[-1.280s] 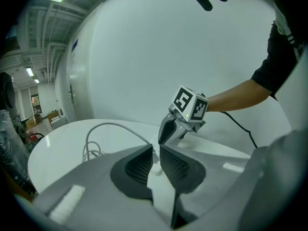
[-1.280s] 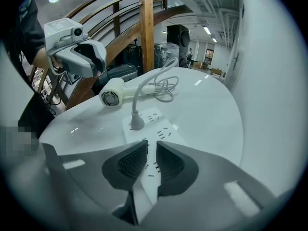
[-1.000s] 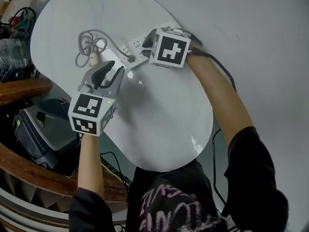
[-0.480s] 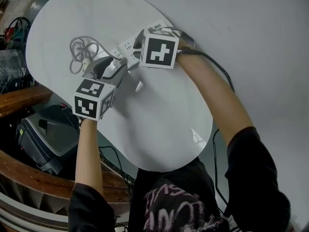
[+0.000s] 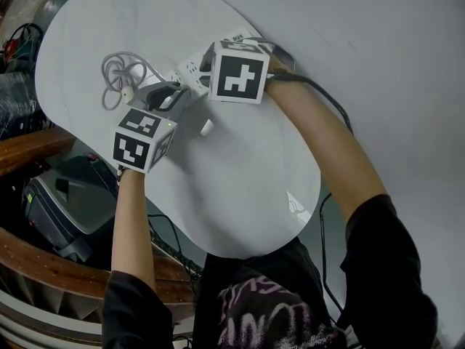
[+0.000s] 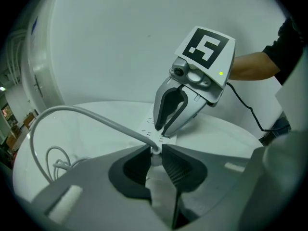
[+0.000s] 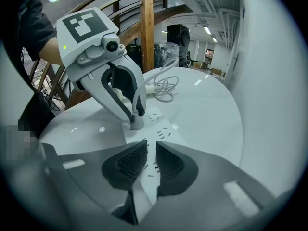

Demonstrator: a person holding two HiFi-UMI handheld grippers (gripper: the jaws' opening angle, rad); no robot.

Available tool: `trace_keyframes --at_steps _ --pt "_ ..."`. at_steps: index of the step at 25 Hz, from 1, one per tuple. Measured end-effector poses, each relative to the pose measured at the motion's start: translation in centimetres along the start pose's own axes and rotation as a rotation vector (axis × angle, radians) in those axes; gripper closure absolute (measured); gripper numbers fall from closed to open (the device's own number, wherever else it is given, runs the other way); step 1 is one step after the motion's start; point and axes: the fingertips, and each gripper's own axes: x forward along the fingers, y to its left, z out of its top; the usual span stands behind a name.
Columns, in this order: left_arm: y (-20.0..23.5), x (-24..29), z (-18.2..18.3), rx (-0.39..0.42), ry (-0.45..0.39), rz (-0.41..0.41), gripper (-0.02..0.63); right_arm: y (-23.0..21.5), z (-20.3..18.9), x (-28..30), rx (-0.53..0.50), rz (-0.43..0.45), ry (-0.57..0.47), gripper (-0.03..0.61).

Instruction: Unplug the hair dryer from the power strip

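Observation:
A white power strip (image 5: 187, 71) lies on the round white table (image 5: 240, 166), under both grippers. My left gripper (image 6: 157, 147) is shut on a white plug (image 6: 155, 154) that stands in the strip (image 6: 150, 132). The plug's grey cable (image 6: 86, 113) runs off left to a loose coil (image 5: 120, 75). My right gripper (image 7: 151, 141) is shut, its tips down on the strip (image 7: 161, 129) just beside the plug (image 7: 136, 123). In the head view its marker cube (image 5: 238, 71) hides its jaws. No hair dryer shows in any view.
The table's curved edge (image 5: 87, 140) runs close by on the left. Beyond it are a wooden railing (image 5: 43, 260) and a grey case (image 5: 58, 202) on the floor below. A black cable (image 5: 327, 97) trails along the right arm.
My left gripper moved up from the open table to the strip and shut on the plug. The right gripper stayed on the strip.

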Motion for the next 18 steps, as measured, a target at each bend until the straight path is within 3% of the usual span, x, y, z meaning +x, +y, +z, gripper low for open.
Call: trace_keyframes --at_steps 12,18 --pt "-0.01 0.71 -0.13 0.124 0.075 -0.033 0.538 -0.01 -0.37 0.33 0.032 -0.001 0.013 0.495" --pt "-0.16 0.4 -0.08 0.095 0.079 -0.049 0.551 -0.07 -0.2 0.32 0.022 -0.002 0.039 0.495"
